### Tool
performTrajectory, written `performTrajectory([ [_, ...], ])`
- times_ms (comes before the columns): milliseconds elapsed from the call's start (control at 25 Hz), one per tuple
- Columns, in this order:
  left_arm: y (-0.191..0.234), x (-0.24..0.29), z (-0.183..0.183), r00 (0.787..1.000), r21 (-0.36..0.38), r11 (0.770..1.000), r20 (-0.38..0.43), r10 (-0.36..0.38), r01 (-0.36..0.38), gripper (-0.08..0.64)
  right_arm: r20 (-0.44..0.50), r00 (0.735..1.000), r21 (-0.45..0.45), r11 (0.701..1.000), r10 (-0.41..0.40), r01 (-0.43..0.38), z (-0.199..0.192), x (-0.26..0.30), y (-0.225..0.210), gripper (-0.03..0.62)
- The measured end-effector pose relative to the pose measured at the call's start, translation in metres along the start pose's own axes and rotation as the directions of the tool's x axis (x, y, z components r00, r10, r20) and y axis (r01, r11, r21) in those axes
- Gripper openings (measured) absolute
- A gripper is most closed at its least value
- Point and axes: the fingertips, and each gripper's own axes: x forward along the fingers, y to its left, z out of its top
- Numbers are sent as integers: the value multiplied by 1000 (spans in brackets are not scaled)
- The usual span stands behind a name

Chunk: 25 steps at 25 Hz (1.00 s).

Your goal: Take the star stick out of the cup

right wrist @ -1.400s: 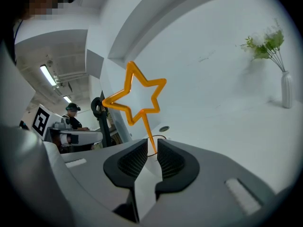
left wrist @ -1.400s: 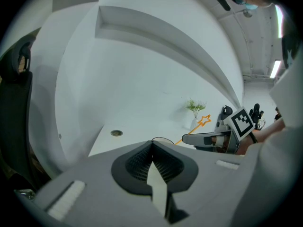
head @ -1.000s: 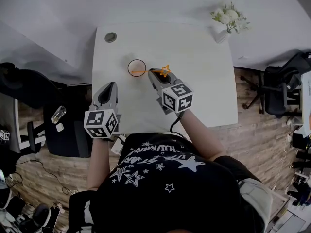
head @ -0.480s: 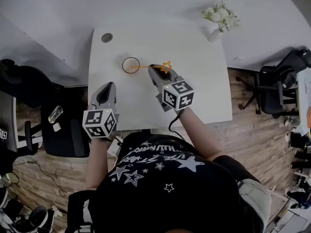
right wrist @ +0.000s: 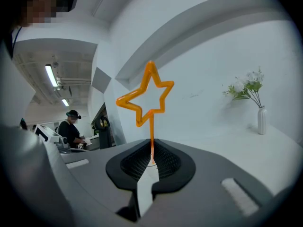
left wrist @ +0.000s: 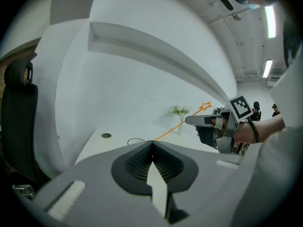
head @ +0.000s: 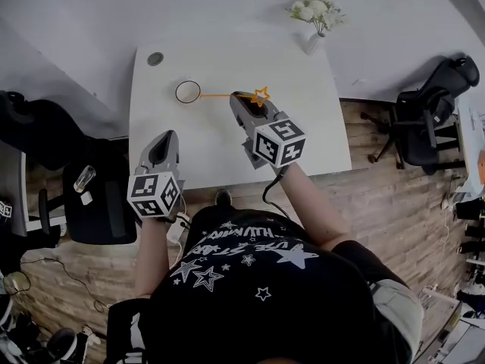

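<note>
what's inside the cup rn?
Head view, looking down into the cup: nothing visible inside its rim. The star stick, clamped in the right gripper, ends right at the rim; whether its tip is inside can't be told.

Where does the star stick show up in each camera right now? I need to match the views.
Head view: the star stick is above centre, running from the right gripper left toward the cup.
Left gripper view: right of centre, slanting up to the right.
Right gripper view: dead centre, upright out of the shut jaws.
Shared landmark: the flower vase.
</note>
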Motion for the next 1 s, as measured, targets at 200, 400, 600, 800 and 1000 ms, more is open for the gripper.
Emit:
performTrajectory([
  [200,-29,-19,-8,1000,11,1000,2,-16,16,3,10,1000,-4,1000,-2,2,-5,-36,8,34],
  [400,-53,-33,-14,1000,26,999,-2,-27,27,3,11,1000,34,999,-15,15,-14,-68,7,33],
  [600,-79,-53,-26,999,39,999,-5,-38,38,3,0,1000,40,999,-22,22,-29,-101,12,32],
  [800,-102,-75,-41,999,51,998,-12,-46,46,3,9,1000,39,999,-26,26,-43,-134,21,32],
  [1000,-125,-99,-60,999,54,998,-17,-44,44,3,-20,999,27,999,-26,27,-66,-172,30,32],
])
